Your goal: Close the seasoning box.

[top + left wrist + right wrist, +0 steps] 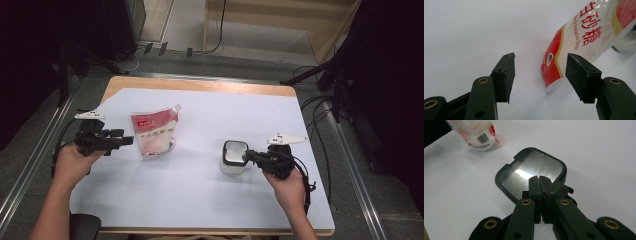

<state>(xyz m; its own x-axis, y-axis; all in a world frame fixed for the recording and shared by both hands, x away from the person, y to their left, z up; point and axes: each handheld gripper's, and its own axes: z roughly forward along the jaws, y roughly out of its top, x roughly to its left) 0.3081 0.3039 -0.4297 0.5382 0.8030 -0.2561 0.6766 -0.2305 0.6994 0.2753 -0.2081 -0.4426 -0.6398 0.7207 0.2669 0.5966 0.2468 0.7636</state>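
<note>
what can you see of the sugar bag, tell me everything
The sugar bag is a glossy plastic pouch, red at top, clear below showing white sugar, printed "Granulated Sugar" with red Chinese characters and a barcode. It stands leaning on the white table cover, corner spout up. The open left gripper points at its edge, not touching.

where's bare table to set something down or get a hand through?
Free: the white sheet along the near edge between the two forearms, the far strip behind the sugar pouch and the lidded container, and the middle gap between those two. Crowded: left gripper with jaws open beside the pouch, right gripper with jaws shut at the container's lid.
</note>
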